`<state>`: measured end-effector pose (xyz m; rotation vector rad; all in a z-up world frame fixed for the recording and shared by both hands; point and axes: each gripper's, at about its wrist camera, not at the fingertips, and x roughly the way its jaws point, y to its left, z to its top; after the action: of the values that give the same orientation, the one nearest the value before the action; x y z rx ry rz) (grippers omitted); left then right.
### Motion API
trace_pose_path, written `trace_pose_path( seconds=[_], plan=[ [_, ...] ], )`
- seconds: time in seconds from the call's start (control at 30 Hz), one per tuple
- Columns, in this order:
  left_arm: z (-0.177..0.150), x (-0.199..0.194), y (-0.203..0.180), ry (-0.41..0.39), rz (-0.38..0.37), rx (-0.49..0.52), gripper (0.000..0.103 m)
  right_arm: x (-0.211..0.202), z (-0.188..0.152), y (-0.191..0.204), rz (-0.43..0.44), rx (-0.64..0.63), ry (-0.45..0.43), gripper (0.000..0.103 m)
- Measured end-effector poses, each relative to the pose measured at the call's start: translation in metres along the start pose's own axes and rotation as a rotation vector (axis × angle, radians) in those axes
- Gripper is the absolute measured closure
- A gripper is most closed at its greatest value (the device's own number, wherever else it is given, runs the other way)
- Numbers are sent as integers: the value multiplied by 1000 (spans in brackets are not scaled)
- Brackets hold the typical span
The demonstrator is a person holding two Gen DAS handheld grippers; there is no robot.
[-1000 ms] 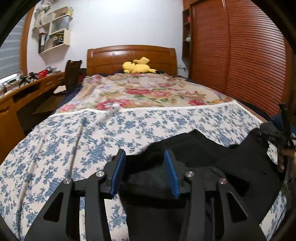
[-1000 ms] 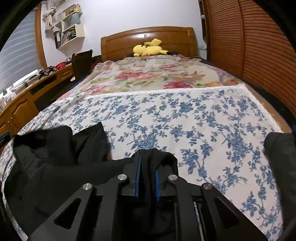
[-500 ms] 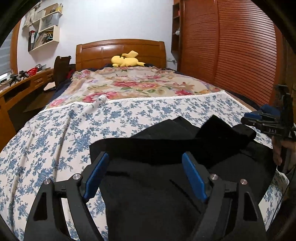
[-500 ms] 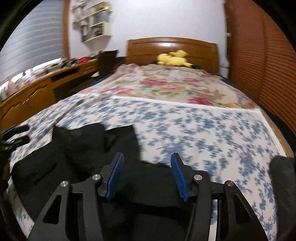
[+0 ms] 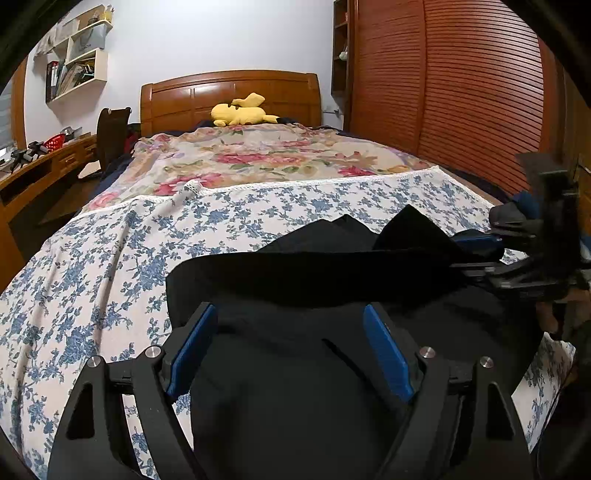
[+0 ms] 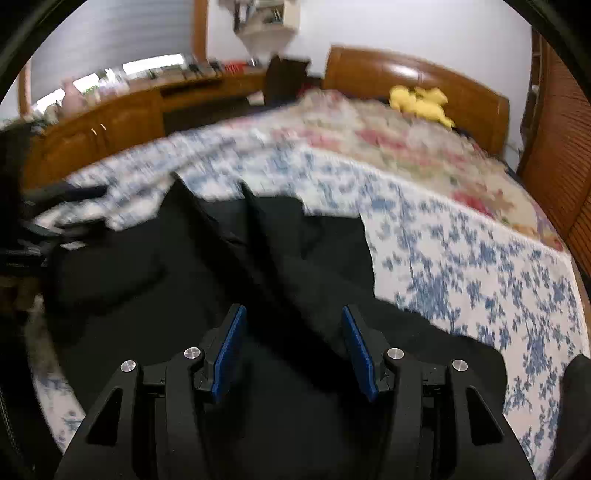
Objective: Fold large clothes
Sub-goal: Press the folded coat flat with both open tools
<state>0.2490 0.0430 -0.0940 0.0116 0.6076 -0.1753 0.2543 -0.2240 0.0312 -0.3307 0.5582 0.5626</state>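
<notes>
text: none legible | labels: none | numbers: none (shelf book spines too small)

Ahead of the claw stretches a bed (image 5: pixel 110 266) under a blue-flowered sheet, with a rose-patterned quilt (image 5: pixel 258 155) farther off. Beyond it stand a wooden headboard (image 5: pixel 229 92) and a pale wall (image 5: pixel 221 33). Slatted wooden wardrobe doors (image 5: pixel 461 92) rise to the right; a desk (image 5: pixel 40 170) and wall shelves (image 5: pixel 77 70) lie left.

A garment (image 5: pixel 295 369) was spread on the bed (image 5: pixel 92 295) at six o'clock. A plush toy (image 5: pixel 240 112) was laid before the headboard (image 5: pixel 229 92) at twelve, a desk (image 5: pixel 37 173) at nine, a wardrobe (image 5: pixel 461 92) at two.
</notes>
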Motion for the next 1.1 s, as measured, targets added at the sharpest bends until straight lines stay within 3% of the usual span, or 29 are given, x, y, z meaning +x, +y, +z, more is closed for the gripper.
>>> trace_pose_path(
  seconds=[0.17,0.23,0.3,0.5,0.57,0.63,0.7,0.83,0.9,1.0,1.1],
  plan=[
    [1,1,-7,9,-5,14,21,39,18,-9,-79,40,103,49],
    [1,-2,-10,2,-5,25,21,47,26,-11,-118,28,109,76],
    [1,-4,-12,-3,-4,31,21,49,35,-11,-114,18,87,95],
    [-2,-4,-12,7,-5,39,21,47,57,-12,-207,3,-38,95],
    [-3,-3,-13,10,-5,42,21,50,60,-9,-254,-12,-47,92],
    [-3,-3,-13,13,-7,44,21,55,60,-8,-298,-6,-36,63],
    [-3,-3,-13,14,-8,45,21,58,57,-8,-332,22,-23,51],
    [-4,-3,-13,16,-13,44,21,47,60,-13,-310,108,-54,39],
    [-4,-3,-15,16,-17,48,21,36,57,-17,-320,142,-93,39],
    [-4,-3,-18,18,-21,56,21,20,50,-11,-416,99,-128,39],
    [-4,-3,-21,20,-24,59,21,15,47,-11,-392,111,-132,34]
  ],
)
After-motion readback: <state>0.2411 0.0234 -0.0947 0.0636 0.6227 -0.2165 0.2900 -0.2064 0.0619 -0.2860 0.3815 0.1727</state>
